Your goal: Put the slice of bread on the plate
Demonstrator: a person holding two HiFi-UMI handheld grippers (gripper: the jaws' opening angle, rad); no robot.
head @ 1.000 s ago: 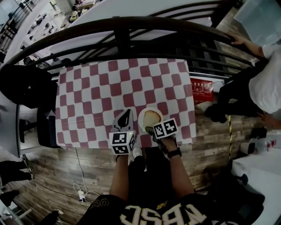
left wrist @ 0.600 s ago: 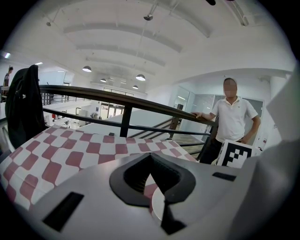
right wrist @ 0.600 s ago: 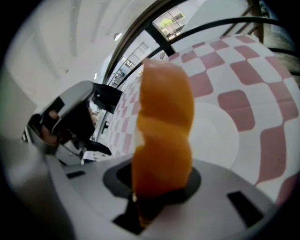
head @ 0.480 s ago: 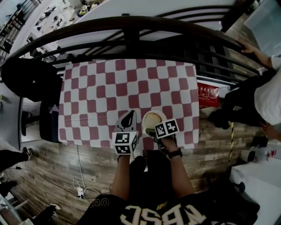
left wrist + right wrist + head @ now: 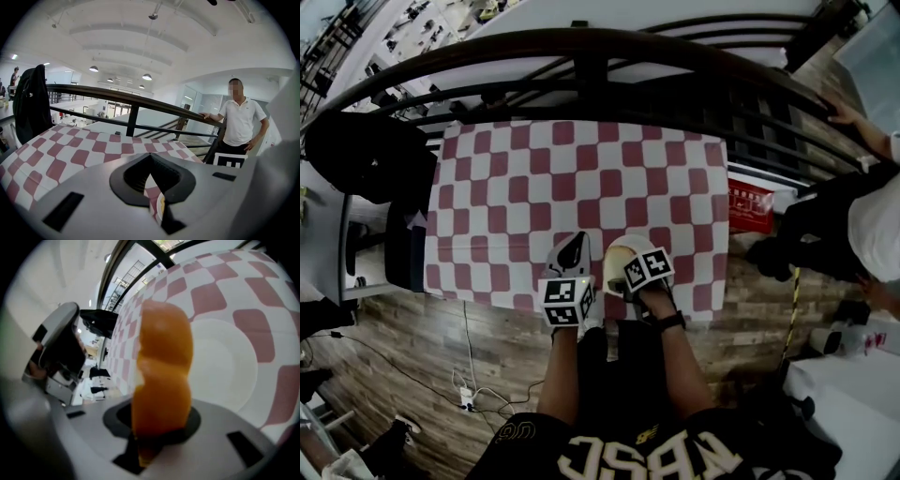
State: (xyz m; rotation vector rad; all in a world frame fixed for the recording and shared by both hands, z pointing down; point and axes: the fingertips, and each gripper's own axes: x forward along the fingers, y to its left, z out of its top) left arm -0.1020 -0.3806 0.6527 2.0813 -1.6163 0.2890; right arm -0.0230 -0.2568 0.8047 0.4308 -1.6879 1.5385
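My right gripper (image 5: 632,262) is shut on the slice of bread (image 5: 161,380), an orange-brown slice standing on edge between the jaws. It hangs just over the white plate (image 5: 225,366), which lies near the front edge of the red-and-white checked table (image 5: 534,187). In the head view the gripper's marker cube hides the bread and most of the plate (image 5: 616,249). My left gripper (image 5: 572,251) hovers just left of the plate, jaws together and empty (image 5: 150,157); a sliver of the plate shows through its jaw hole.
A black railing (image 5: 600,56) curves along the table's far side. A dark jacket (image 5: 356,159) hangs at the left. A person in a white shirt (image 5: 241,122) stands by the railing at the right, near a red box (image 5: 750,202).
My right gripper has sunk a little toward the plate with the bread, and its cube now covers more of the plate. The left gripper has hardly moved.
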